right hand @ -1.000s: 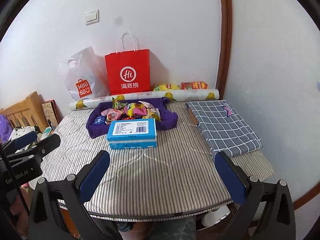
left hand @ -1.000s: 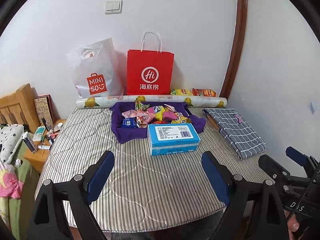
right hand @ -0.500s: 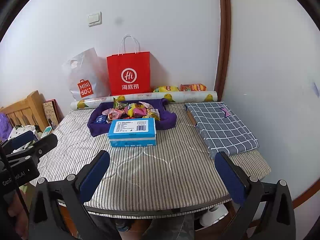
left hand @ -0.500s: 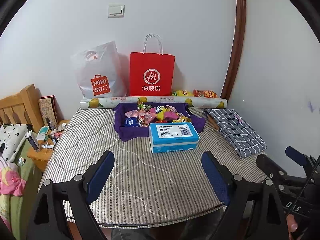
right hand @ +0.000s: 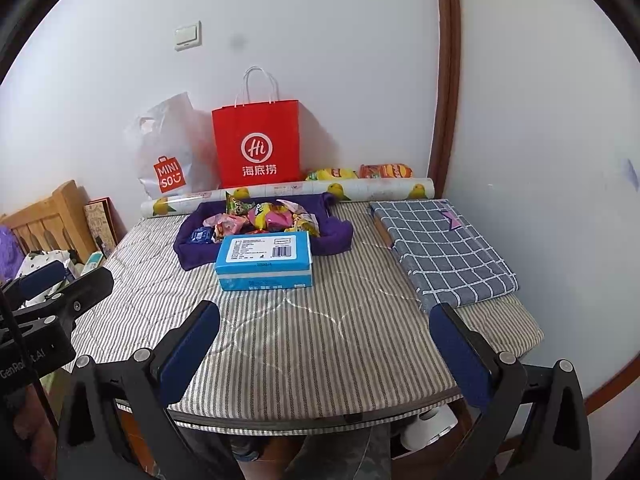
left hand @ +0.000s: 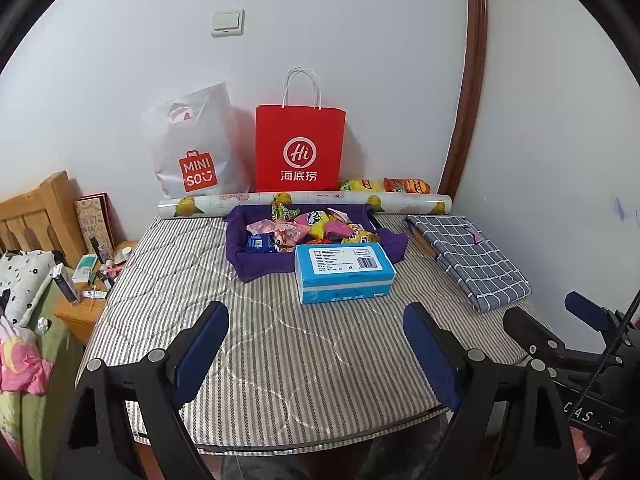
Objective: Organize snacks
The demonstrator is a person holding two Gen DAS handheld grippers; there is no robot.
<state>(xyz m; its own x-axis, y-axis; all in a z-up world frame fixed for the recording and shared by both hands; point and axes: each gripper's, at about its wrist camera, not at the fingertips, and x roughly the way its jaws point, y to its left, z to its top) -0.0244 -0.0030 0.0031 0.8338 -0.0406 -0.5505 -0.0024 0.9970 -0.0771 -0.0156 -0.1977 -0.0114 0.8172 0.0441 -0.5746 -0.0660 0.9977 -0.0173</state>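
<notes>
We hold the left gripper [left hand: 316,354] and the right gripper [right hand: 326,350] at the near edge of the striped table [left hand: 280,360], both with fingers spread wide and holding nothing. The snacks [left hand: 308,230] lie heaped in the purple cloth tray [left hand: 260,266] behind the blue box [left hand: 344,276], with two chip bags [left hand: 384,185] by the wall. We cannot judge whether the heap is waiting to be sorted or was gathered there.

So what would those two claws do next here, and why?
Probably reach forward toward the purple tray of snacks. Both the left gripper and right gripper hang open and empty near the table's front edge, with the blue box standing before the tray.
</notes>
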